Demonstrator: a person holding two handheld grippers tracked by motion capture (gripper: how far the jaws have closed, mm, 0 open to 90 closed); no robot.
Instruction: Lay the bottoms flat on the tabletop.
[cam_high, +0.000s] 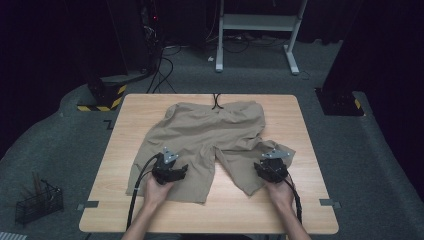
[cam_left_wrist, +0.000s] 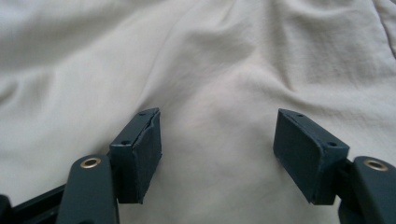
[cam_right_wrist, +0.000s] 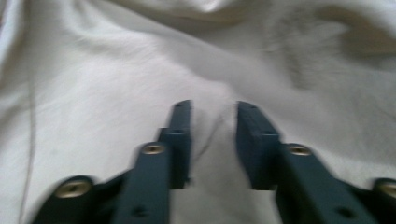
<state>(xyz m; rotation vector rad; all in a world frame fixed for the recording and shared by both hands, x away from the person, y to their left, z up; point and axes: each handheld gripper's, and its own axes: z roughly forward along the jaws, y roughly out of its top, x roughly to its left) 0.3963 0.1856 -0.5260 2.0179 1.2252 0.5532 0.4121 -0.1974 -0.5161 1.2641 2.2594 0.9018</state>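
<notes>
Both grippers sit low on a pair of tan shorts (cam_high: 210, 137) spread across a light wooden table (cam_high: 125, 200), seen from the high view; the left gripper (cam_high: 172, 167) rests on the shorts' leg at the left of that view, held by a hand (cam_high: 157, 192) that comes in from the bottom edge, with a black cable (cam_high: 137, 185) trailing back along the forearm; the right gripper (cam_high: 274, 167) rests on the other leg, near its outer hem, held by the other hand (cam_high: 281, 194); the waistband lies toward the far edge of the table, where a dark drawstring (cam_high: 217, 102) shows; a black wire basket (cam_high: 39, 202) stands on the grey floor to the left of the table, and a white frame (cam_high: 257, 22) stands farther back. From the left gripper view, the left gripper (cam_left_wrist: 217, 140) has its jaws standing wide apart, with creased pale cloth (cam_left_wrist: 210, 70) of the shorts lying between and beyond them, the pads not pressing on it. From the right gripper view, which is blurred, the right gripper (cam_right_wrist: 214, 121) has its jaws drawn fairly close, a narrow gap between them, with a small ridge of the cloth (cam_right_wrist: 116, 93) rising in that gap; whether the pads already pinch it I cannot tell.
</notes>
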